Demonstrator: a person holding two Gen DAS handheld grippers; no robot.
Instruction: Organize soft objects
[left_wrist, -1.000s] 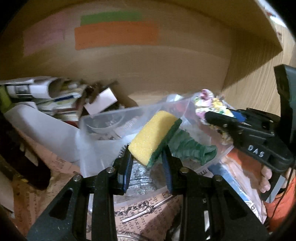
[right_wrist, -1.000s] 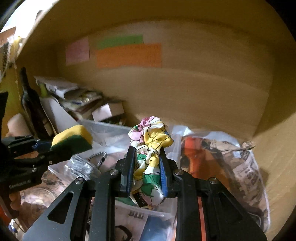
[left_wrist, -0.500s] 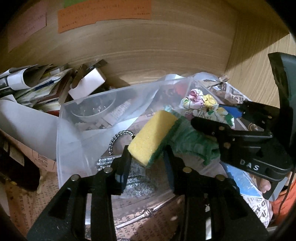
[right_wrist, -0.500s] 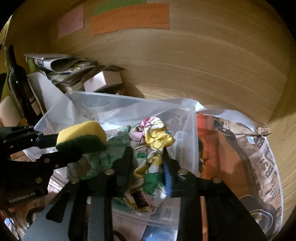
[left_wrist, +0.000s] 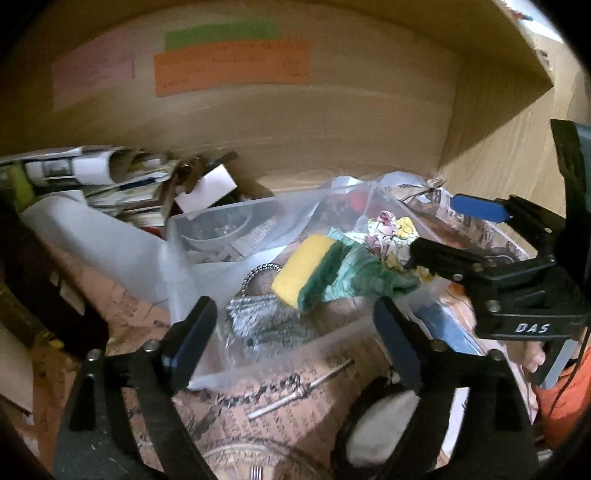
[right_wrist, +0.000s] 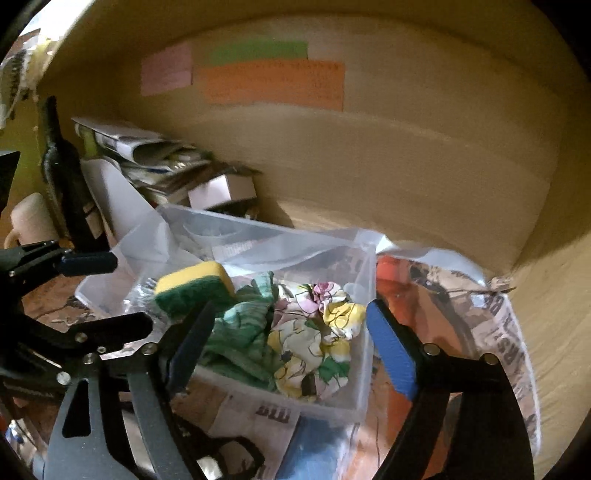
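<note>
A yellow-and-green sponge (left_wrist: 308, 271) lies in a clear plastic bin (left_wrist: 192, 236), leaning on a green cloth (left_wrist: 362, 277). A floral cloth (left_wrist: 391, 236) lies beside them at the bin's right end. In the right wrist view the sponge (right_wrist: 192, 284), green cloth (right_wrist: 240, 332) and floral cloth (right_wrist: 317, 339) sit inside the bin (right_wrist: 364, 369). My left gripper (left_wrist: 295, 332) is open and empty just in front of the bin. My right gripper (right_wrist: 280, 343) is open and empty over the bin's near end. It also shows in the left wrist view (left_wrist: 447, 232).
A silver mesh pouch (left_wrist: 266, 325) lies in the bin's near part. Stacked papers and a small white box (left_wrist: 207, 188) sit behind the bin against the wooden back wall. Newspaper (right_wrist: 487, 317) covers the shelf floor at the right. A dark bottle (right_wrist: 62, 173) stands at left.
Both grippers have opened and drawn back. The sponge and the floral cloth, held before, now lie in the bin.
</note>
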